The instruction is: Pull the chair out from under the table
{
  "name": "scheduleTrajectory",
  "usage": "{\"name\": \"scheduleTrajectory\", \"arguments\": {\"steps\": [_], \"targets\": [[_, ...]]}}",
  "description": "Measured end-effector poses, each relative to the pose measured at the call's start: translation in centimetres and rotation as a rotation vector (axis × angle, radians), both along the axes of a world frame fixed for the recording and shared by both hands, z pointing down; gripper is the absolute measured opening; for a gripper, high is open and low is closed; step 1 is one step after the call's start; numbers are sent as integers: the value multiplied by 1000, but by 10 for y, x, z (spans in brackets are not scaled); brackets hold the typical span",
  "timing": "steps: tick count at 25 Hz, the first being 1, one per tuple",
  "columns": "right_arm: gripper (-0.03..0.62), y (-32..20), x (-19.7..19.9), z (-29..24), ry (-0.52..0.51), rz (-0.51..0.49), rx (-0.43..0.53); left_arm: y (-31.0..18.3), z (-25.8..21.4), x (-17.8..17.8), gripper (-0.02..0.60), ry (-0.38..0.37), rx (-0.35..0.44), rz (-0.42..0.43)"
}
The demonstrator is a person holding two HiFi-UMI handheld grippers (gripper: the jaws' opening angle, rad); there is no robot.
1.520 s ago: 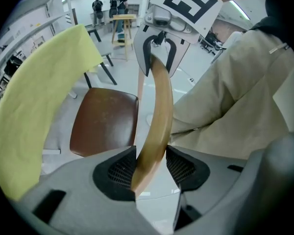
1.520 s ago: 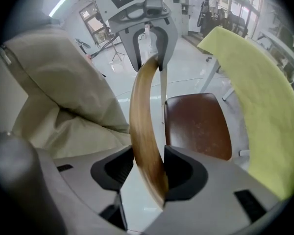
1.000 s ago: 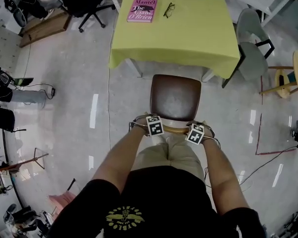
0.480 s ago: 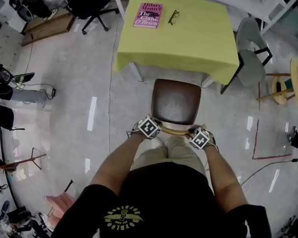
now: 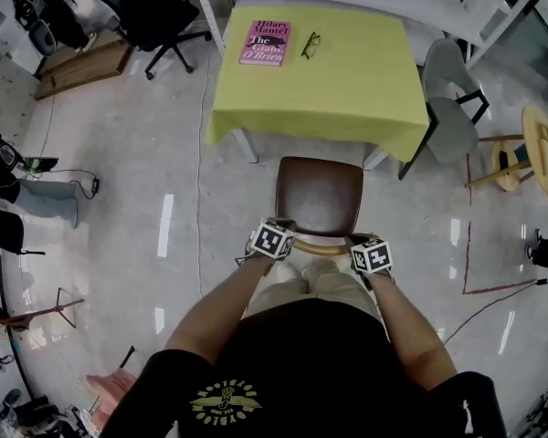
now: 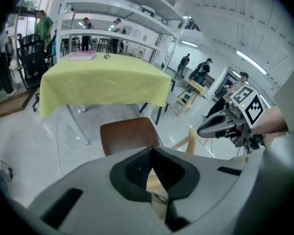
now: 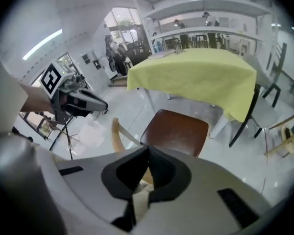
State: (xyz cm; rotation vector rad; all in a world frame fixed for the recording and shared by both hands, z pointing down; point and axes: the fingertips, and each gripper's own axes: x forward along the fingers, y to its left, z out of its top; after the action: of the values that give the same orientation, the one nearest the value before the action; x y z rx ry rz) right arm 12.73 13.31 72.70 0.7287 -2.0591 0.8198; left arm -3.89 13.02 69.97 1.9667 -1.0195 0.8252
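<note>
The chair has a brown seat (image 5: 320,197) and a curved wooden backrest (image 5: 324,243). It stands on the floor at the near edge of the yellow-clothed table (image 5: 329,80), with its seat out in front of the cloth. My left gripper (image 5: 276,235) hovers over the backrest's left end, and my right gripper (image 5: 367,248) over its right end. In the left gripper view the jaws (image 6: 152,150) are shut tip to tip, with the seat (image 6: 130,135) beyond and the wood showing underneath. The right gripper (image 7: 148,148) is shut the same way above the seat (image 7: 176,131).
A pink book (image 5: 266,42) and a pair of glasses (image 5: 310,45) lie on the table. A grey chair (image 5: 452,108) stands at its right corner, with a round wooden stool (image 5: 539,140) beyond. A black office chair (image 5: 155,12) stands far left. Red tape (image 5: 470,245) marks the floor.
Both grippers have lifted off the backrest's ends and rolled, so their marker cubes now face up. The chair has not visibly moved.
</note>
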Motion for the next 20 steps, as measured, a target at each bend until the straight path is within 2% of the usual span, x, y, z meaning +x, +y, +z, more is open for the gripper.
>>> {"name": "scheduleTrajectory", "arguments": {"steps": [3, 8, 11, 13, 16, 20], "targets": [[11, -13, -3, -20, -54, 75, 16, -12, -24, -3, 9, 44, 71, -51], [11, -31, -5, -48, -85, 101, 79, -27, -60, -10, 9, 97, 172, -147], [11, -43, -5, -68, -99, 114, 143, -33, -83, -5, 9, 147, 238, -147], [11, -50, -7, -83, -99, 110, 202, -37, -97, -4, 9, 148, 282, -145], [11, -59, -12, -106, -106, 99, 290, -44, -117, -9, 9, 143, 337, -170], [10, -69, -20, -136, -127, 83, 365, -53, -148, -15, 9, 192, 416, -212]]}}
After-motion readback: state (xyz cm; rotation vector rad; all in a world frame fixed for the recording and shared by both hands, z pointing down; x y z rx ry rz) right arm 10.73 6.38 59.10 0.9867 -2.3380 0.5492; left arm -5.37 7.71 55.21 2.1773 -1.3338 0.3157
